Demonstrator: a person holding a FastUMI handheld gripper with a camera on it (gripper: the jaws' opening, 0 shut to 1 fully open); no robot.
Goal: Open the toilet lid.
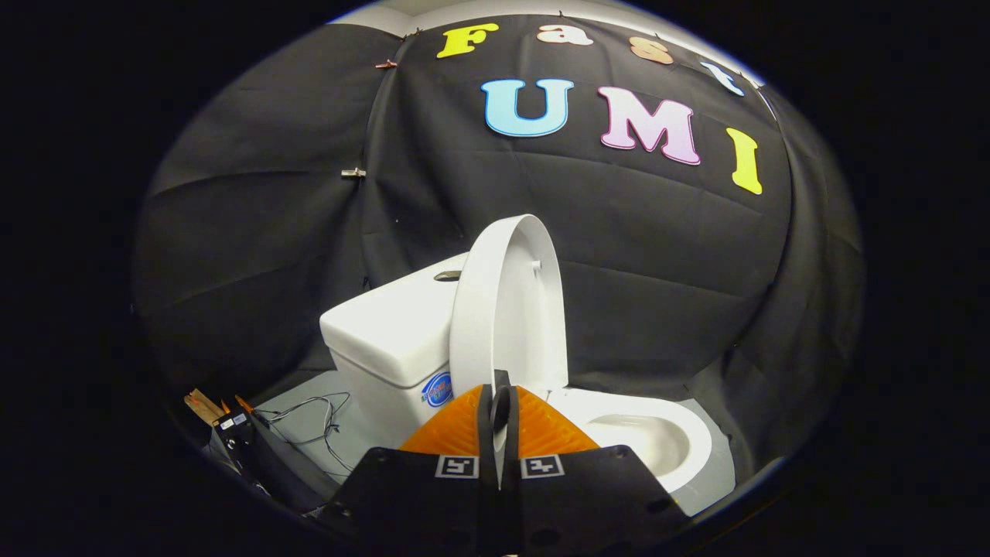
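Now, gripper [500,414] sits low and close to the toilet, fingers nearly together w/ only a thin gap between them; the lower edge of the toilet lid [506,309] runs into that gap, so fingers look pinched on the lid's rim, one each side. Lid is raised, standing near upright, tilted back twd the tank [387,329], its inner face turned to the bowl side; a small bumper nub shows near its upper part. Cannot tell if lid touches the tank. Tank has a metal flush button [447,275] on its top and a round blue sticker [438,389] on its front, near the lower corner by the lid. Seat and bowl [657,437] lie open just beyond the fingers, on the side away from the tank; bowl inside looks white, no detail. Toilet stands on a pale grey floor [309,418]. Loose thin cables [321,422] lie on the floor beside the tank base, and some dark gear w/ a wooden piece [203,404] sits past them at the floor's edge.
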